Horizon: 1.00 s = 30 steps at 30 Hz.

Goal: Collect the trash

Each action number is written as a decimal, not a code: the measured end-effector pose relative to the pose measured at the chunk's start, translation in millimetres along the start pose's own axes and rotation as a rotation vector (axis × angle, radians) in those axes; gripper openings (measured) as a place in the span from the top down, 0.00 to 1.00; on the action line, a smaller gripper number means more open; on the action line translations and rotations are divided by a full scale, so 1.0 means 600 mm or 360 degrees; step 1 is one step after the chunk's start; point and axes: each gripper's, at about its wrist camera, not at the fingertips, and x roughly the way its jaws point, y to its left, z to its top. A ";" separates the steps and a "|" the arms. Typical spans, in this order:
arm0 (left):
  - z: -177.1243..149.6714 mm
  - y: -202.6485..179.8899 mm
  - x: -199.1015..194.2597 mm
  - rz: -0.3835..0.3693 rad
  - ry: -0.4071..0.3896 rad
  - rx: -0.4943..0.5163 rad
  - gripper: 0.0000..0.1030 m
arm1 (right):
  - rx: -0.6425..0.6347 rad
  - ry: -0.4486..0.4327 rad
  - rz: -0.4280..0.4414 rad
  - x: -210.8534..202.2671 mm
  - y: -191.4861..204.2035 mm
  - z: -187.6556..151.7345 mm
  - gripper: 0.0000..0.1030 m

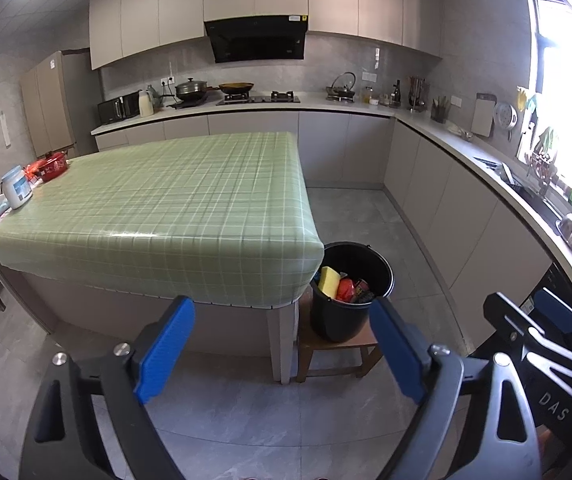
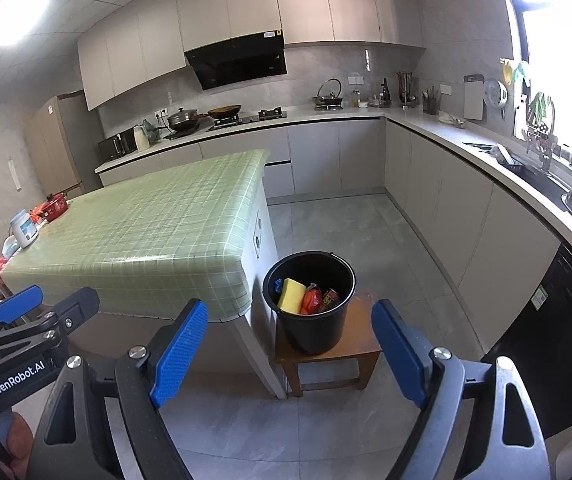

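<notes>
A black bucket (image 1: pixel 349 292) stands on a small wooden stool (image 1: pixel 337 354) beside the table's near right corner; it also shows in the right wrist view (image 2: pixel 311 304). Inside lie a yellow sponge (image 2: pixel 291 295), a red wrapper (image 2: pixel 311 300) and a dark packet (image 2: pixel 329 300). My left gripper (image 1: pixel 282 344) is open and empty, held back from the table and bucket. My right gripper (image 2: pixel 289 348) is open and empty, also held back, with the bucket between its fingers in view. Each gripper shows at the edge of the other's view.
A table with a green checked cloth (image 1: pixel 166 208) carries a white jar (image 1: pixel 16 188) and a red pot (image 1: pixel 52 166) at its far left edge. Kitchen counters (image 2: pixel 465 140) run along the back and right walls. Grey tiled floor (image 2: pixel 345 232) lies between table and counters.
</notes>
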 end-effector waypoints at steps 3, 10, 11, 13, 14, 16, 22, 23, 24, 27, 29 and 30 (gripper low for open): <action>-0.003 0.001 -0.001 -0.0008 0.0012 0.0000 0.12 | 0.0010 -0.0003 -0.0012 -0.005 0.003 0.000 0.17; -0.005 0.004 -0.006 -0.0007 0.0017 0.0010 0.12 | 0.0011 0.0009 -0.0007 -0.009 0.017 -0.004 0.17; -0.004 0.005 -0.008 -0.0006 0.0014 0.0012 0.12 | 0.0010 0.0009 -0.0005 -0.010 0.018 -0.005 0.16; -0.005 0.004 -0.010 -0.0009 0.0016 0.0014 0.12 | 0.0006 0.0010 -0.0007 -0.011 0.020 -0.005 0.16; -0.006 0.005 -0.011 -0.0007 0.0017 0.0015 0.12 | 0.0006 0.0010 -0.0007 -0.011 0.021 -0.005 0.16; -0.006 0.004 -0.011 -0.0008 0.0019 0.0019 0.12 | 0.0009 0.0011 -0.0006 -0.011 0.023 -0.005 0.16; -0.005 0.008 -0.018 -0.0014 0.0019 0.0027 0.10 | 0.0007 0.0018 -0.0001 -0.013 0.031 -0.010 0.16; -0.004 0.008 -0.019 -0.0015 0.0017 0.0027 0.10 | 0.0005 0.0018 -0.0002 -0.015 0.033 -0.010 0.16; -0.004 0.009 -0.019 -0.0016 0.0017 0.0027 0.10 | 0.0005 0.0017 -0.0002 -0.014 0.032 -0.010 0.16; -0.004 0.008 -0.021 -0.0017 0.0015 0.0031 0.10 | 0.0010 0.0015 -0.0004 -0.017 0.031 -0.011 0.16; -0.005 0.008 -0.022 -0.0022 0.0019 0.0031 0.10 | 0.0016 0.0018 -0.0005 -0.017 0.029 -0.011 0.16; -0.005 0.007 -0.021 -0.0024 0.0022 0.0031 0.10 | 0.0018 0.0017 -0.0006 -0.017 0.029 -0.012 0.16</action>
